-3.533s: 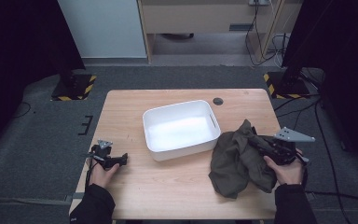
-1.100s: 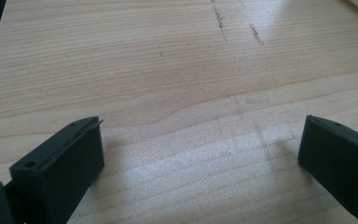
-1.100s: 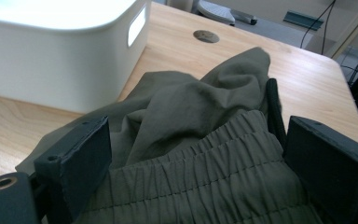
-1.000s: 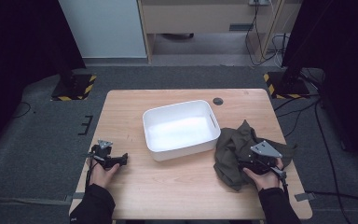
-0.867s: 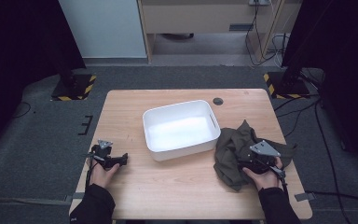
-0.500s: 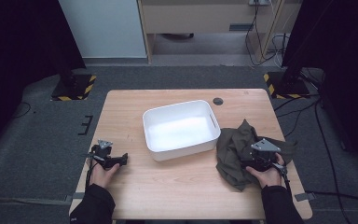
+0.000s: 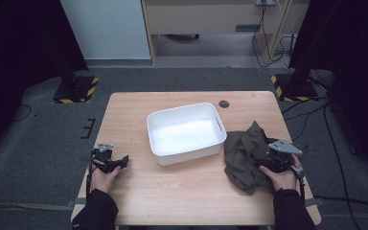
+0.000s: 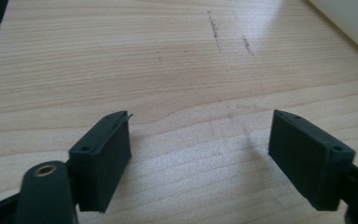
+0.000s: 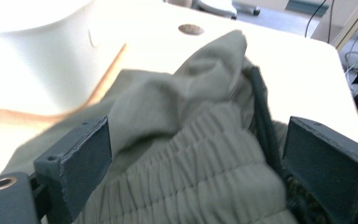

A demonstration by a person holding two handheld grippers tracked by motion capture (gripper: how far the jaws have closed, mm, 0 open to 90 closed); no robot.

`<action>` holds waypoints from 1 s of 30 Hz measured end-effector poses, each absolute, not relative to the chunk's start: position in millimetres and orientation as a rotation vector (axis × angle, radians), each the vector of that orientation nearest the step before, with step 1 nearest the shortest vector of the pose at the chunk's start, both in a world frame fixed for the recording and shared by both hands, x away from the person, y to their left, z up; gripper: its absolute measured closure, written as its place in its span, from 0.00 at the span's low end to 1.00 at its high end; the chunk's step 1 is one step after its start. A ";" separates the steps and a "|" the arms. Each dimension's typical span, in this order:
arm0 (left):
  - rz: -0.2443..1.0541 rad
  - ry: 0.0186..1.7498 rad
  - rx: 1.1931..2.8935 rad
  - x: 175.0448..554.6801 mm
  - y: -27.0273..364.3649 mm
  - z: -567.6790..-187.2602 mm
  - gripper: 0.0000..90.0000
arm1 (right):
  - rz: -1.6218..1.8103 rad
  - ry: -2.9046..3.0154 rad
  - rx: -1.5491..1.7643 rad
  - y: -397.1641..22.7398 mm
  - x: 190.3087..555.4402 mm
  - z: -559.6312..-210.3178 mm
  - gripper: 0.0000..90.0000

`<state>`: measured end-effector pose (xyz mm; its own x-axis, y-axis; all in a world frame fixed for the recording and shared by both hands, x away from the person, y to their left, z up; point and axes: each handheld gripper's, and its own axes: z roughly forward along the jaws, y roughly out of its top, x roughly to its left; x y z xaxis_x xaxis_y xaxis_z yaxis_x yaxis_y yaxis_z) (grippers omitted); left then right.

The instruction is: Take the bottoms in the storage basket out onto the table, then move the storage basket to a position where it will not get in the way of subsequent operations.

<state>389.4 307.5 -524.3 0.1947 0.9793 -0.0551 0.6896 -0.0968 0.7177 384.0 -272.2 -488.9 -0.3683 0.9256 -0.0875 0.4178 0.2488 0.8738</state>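
The olive-green garment (image 7: 247, 155) lies bunched on the tabletop (image 7: 187, 191), just right of the white tub (image 7: 184, 132) and touching its side. The right gripper (image 7: 268, 160) rests over the cloth, jaws spread on either side of the elastic waistband (image 9: 186, 182) and its black drawcord (image 9: 263, 126), apparently set to pinch that edge. The left gripper (image 7: 120, 160) sits well left of the tub, its jaws having just been closing yet spread over bare wood, holding nothing.

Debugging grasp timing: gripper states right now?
Left gripper: open, just been closing, nothing between.
Right gripper: open, olive garment between jaws, ungripped.
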 end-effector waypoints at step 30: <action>0.613 1.195 1.715 409.5 247.9 -446.5 0.45 | 1.128 1.849 1.245 -267.7 382.3 -468.3 0.15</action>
<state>409.5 247.9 -446.5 0.4031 0.9094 -0.1022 0.4475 -0.0984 0.8889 382.3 -267.7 -468.3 -0.3531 0.9348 -0.0391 0.3927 0.1860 0.9007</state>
